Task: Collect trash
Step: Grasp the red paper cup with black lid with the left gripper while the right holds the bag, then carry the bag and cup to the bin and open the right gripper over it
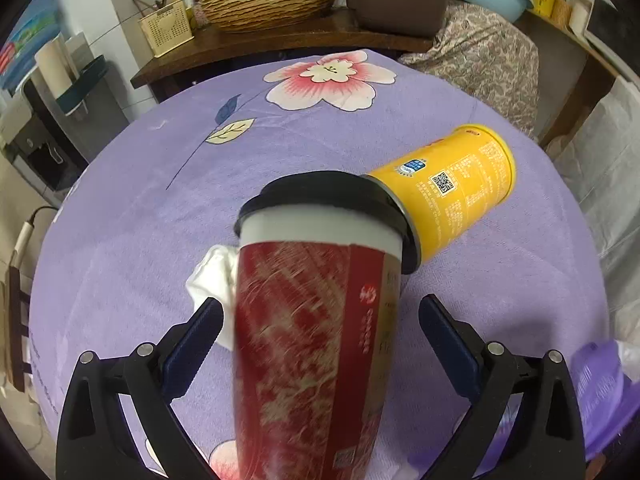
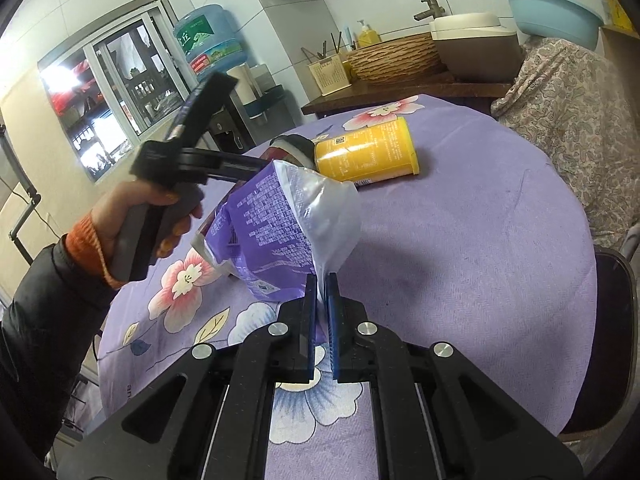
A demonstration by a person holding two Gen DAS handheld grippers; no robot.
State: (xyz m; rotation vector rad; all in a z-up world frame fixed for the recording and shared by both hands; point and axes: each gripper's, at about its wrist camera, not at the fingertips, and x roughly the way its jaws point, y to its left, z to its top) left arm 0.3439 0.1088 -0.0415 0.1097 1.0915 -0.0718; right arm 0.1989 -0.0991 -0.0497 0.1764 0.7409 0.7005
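Observation:
A red paper cup (image 1: 312, 340) with a black lid (image 1: 324, 200) stands blurred between the fingers of my left gripper (image 1: 320, 320). The blue pads sit clear of its sides, so the gripper is open. A yellow canister (image 1: 452, 188) lies on its side on the purple flowered tablecloth (image 1: 140, 200), right behind the cup. A crumpled white tissue (image 1: 212, 280) lies left of the cup. My right gripper (image 2: 320, 284) is shut on the edge of a purple and silver bag (image 2: 264, 232), holding its mouth up. A hand (image 2: 160, 216) holds the left gripper's body (image 2: 192, 152) above the bag; its fingertips are hidden behind it.
A wooden counter behind the table carries a wicker basket (image 1: 268, 0), a rice cooker (image 1: 396, 4) and a utensil holder (image 1: 166, 30). A cloth-draped chair (image 1: 480, 52) stands at the table's far right. A water dispenser (image 2: 208, 40) is at the left and a dark chair (image 2: 616, 340) at the right edge.

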